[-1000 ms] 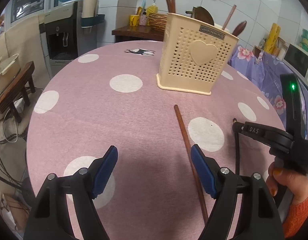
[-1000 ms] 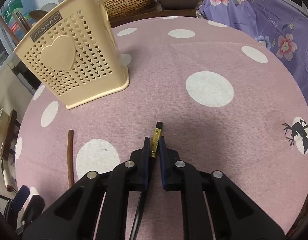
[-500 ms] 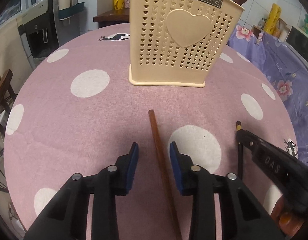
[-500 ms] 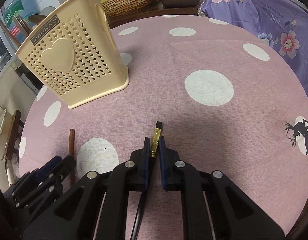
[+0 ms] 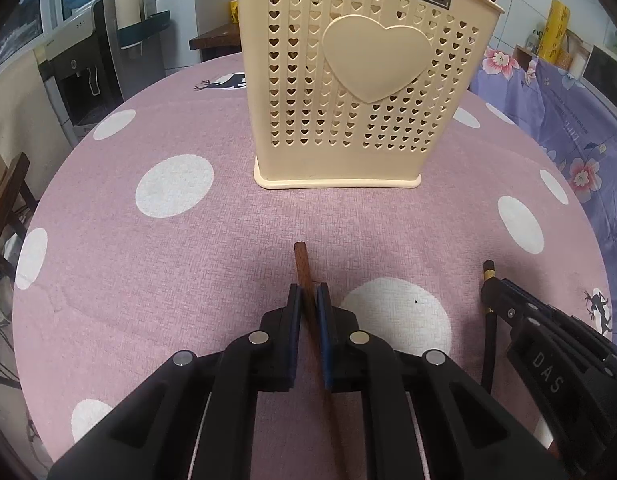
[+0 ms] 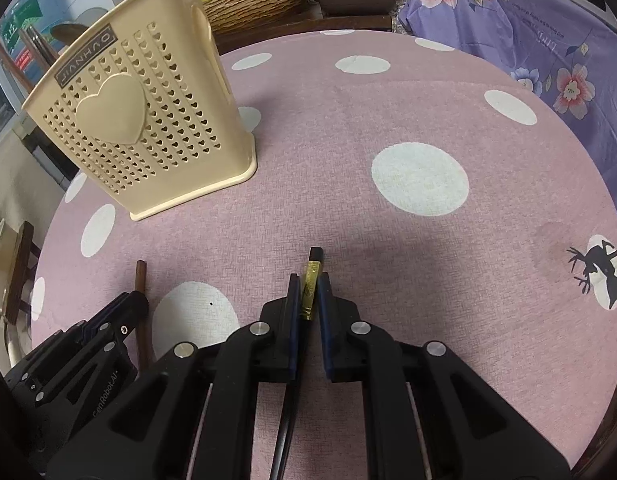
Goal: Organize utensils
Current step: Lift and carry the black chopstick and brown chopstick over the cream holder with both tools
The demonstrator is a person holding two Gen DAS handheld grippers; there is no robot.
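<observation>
A round table (image 5: 196, 280) w/ a pink polka-dot cloth is taking up most of the room's middle, white dots scattered across it and small deer prints near the rim. A cream utensil holder (image 5: 360, 92), perforated w/ little hearts and one big heart on front, is standing upright toward the table's far side, a couple of wooden handles poking out the top. Behind the holder a water dispenser (image 5: 80, 60) is sitting by the wall; to the holder's right a purple floral cloth (image 5: 580, 120) is draping over furniture just past the table edge.

Nearer than the holder, the left gripper (image 5: 308, 300) is pinching a brown wooden chopstick (image 5: 302, 268), pads closed on it, tip sticking out ahead toward the holder & the rest lying on the cloth. Right of that, the right gripper (image 6: 308, 292) is clamping a black chopstick w/ a gold band (image 6: 311, 280), also down at cloth level.

Bare cloth is lying between both tips and the holder's base, and a wide stretch is staying open to the holder's right, out to the table's rim.
</observation>
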